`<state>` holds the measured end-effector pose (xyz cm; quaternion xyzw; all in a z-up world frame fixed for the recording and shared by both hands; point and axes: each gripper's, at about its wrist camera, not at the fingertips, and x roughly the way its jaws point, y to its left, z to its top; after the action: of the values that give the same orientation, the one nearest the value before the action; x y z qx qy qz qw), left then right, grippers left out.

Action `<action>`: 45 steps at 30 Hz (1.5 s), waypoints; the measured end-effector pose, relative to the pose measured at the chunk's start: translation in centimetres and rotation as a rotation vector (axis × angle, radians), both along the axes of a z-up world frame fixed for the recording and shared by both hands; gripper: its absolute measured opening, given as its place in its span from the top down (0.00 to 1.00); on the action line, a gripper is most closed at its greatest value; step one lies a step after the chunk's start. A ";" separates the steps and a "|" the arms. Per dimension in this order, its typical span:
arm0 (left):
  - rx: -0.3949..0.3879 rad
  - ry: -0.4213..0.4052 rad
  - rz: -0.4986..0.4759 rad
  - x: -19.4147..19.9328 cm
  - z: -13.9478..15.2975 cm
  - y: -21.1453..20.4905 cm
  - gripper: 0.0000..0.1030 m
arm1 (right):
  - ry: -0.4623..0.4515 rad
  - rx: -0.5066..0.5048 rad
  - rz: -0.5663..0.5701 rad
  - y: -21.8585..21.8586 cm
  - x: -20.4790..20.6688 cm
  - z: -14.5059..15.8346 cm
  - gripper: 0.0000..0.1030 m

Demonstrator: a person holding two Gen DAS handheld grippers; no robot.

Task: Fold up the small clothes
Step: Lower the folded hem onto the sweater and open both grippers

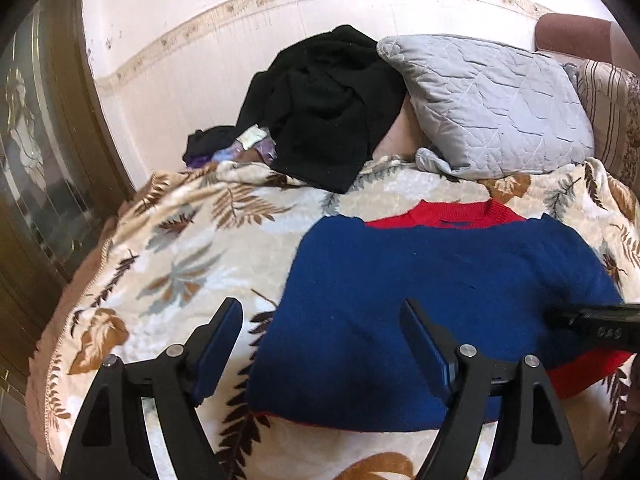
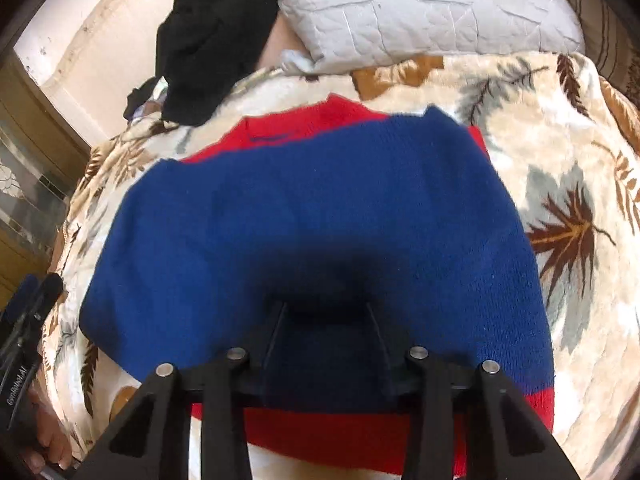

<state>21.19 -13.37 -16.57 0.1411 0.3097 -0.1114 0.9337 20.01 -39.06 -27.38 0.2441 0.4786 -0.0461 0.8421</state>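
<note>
Blue-red sweater [image 1: 420,292] flat on the leaf-print blanket [image 1: 168,248], sleeves folded in; left tongs [image 1: 320,320] wide over its left edge, right tongs [image 2: 326,312] spread, pressing the hem: pinch both hem corners evenly, fold toward collar.

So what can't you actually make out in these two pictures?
- Right tongs, right wrist view: tips lost in dark shadow on the blue and red sweater.
- Small bundle, left wrist view: partly under the black garment, too small to identify.
- Sweater's sleeves: not visible in either view.
</note>
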 end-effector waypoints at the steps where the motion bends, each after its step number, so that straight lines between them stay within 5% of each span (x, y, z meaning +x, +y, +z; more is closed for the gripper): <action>1: -0.004 -0.005 0.002 0.1 0.0 0.1 0.21 | -0.033 0.002 0.002 0.1 -0.1 0.7 0.59; 7: -0.002 -0.013 0.017 0.6 0.0 0.2 0.20 | -0.175 0.020 0.054 2.2 2.1 2.7 0.59; 14: 0.005 0.003 0.026 1.7 -0.6 0.6 0.19 | -0.035 -0.033 0.134 5.5 6.8 -1.5 0.58; 25: -0.017 -0.006 0.035 2.2 -0.3 0.8 0.19 | -0.136 -0.050 0.067 3.4 3.9 1.7 0.58; 30: -0.015 0.004 0.029 2.1 -0.5 0.3 0.19 | -0.039 -0.096 0.057 2.6 3.2 0.2 0.58; 34: 0.011 0.082 0.002 2.5 -1.9 -0.6 0.17 | -0.029 -0.135 0.114 2.8 3.2 -0.6 0.58; 37: 0.049 0.229 0.044 4.0 -4.6 -0.5 0.17 | -0.050 -0.036 0.103 1.5 2.1 0.2 0.58; 40: -0.009 0.342 0.082 4.8 -6.2 1.3 0.17 | -0.073 0.025 0.066 -0.5 0.4 0.7 0.58; 45: 0.009 0.340 0.151 4.9 -6.0 3.6 0.17 | -0.075 0.075 0.011 -3.1 -2.3 1.1 0.57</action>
<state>26.08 -9.78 -22.59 0.1009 0.4732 -0.0618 0.8730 17.70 -42.14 -26.26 0.2743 0.4495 -0.0142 0.8500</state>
